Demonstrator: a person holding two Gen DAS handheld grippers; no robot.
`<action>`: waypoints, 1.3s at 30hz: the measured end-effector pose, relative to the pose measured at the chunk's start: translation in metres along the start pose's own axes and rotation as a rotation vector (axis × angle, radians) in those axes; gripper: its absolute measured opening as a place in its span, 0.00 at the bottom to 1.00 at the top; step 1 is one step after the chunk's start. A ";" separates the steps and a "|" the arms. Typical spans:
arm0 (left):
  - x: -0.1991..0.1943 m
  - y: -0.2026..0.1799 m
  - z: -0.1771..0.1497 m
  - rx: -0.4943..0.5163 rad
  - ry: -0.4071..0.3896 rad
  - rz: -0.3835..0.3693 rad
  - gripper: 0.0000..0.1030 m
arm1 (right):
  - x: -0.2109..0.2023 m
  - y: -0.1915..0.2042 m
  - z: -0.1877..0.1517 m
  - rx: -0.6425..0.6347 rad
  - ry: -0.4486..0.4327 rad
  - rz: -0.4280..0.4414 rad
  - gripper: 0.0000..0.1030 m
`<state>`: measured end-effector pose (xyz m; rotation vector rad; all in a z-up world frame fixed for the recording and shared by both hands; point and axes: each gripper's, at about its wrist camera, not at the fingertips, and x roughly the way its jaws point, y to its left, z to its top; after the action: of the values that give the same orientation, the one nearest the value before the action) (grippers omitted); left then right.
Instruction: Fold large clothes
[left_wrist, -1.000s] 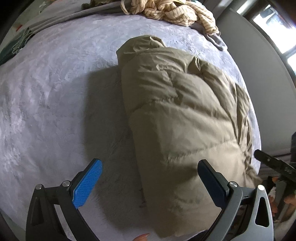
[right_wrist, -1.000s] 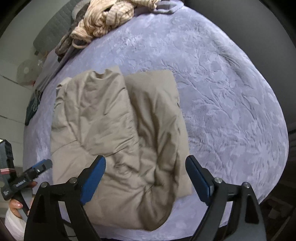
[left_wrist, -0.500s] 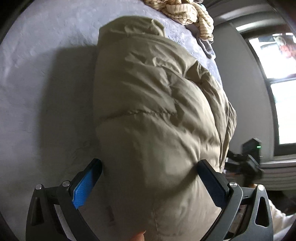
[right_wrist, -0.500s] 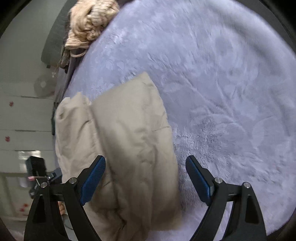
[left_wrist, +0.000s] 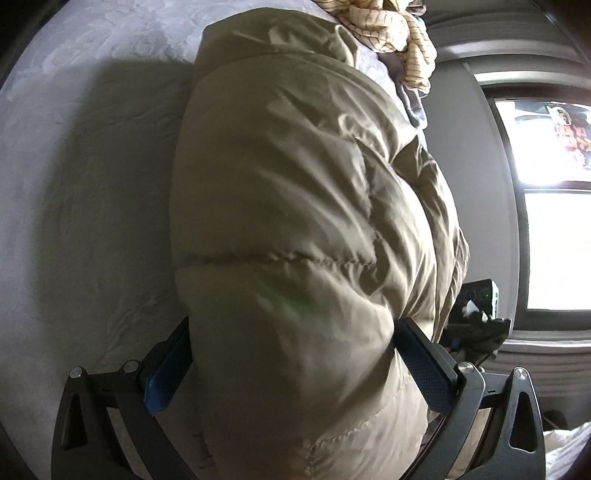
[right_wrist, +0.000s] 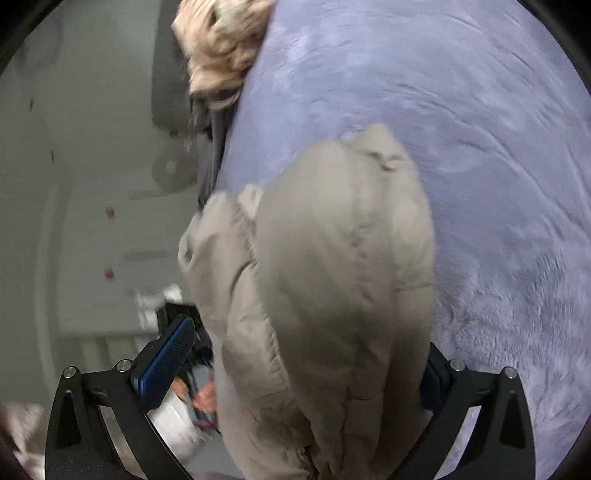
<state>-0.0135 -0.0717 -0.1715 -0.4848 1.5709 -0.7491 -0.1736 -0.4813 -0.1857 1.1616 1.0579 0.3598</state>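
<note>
A folded khaki puffer jacket (left_wrist: 303, 229) lies on a lavender fleece bed cover (left_wrist: 92, 155). In the left wrist view its near end bulges between the wide-open jaws of my left gripper (left_wrist: 295, 373), touching both blue pads. In the right wrist view the same jacket (right_wrist: 332, 280) fills the space between the open jaws of my right gripper (right_wrist: 295, 373); the right pad is mostly hidden behind the fabric. Neither gripper is closed on the jacket. The right wrist view is motion-blurred.
A heap of cream striped clothing (left_wrist: 391, 33) lies at the far edge of the bed, also in the right wrist view (right_wrist: 218, 55). A window (left_wrist: 554, 206) and grey wall stand to the right. My other gripper (left_wrist: 476, 314) shows beyond the jacket.
Both grippers have moved down and forward onto the jacket's near end. The jacket now sits between the jaws of each. The jaws have stayed wide open.
</note>
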 end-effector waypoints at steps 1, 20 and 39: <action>0.002 0.000 0.000 0.004 0.001 0.002 1.00 | 0.004 0.007 0.002 -0.041 0.027 -0.033 1.00; 0.035 -0.013 0.027 0.026 0.031 -0.042 0.82 | 0.067 0.001 0.019 0.014 0.148 -0.239 0.87; -0.109 0.005 0.142 0.171 -0.194 -0.012 0.70 | 0.156 0.153 0.061 -0.171 0.008 -0.216 0.39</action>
<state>0.1421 -0.0194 -0.1009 -0.4280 1.3123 -0.8131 -0.0038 -0.3422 -0.1276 0.8851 1.1254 0.2796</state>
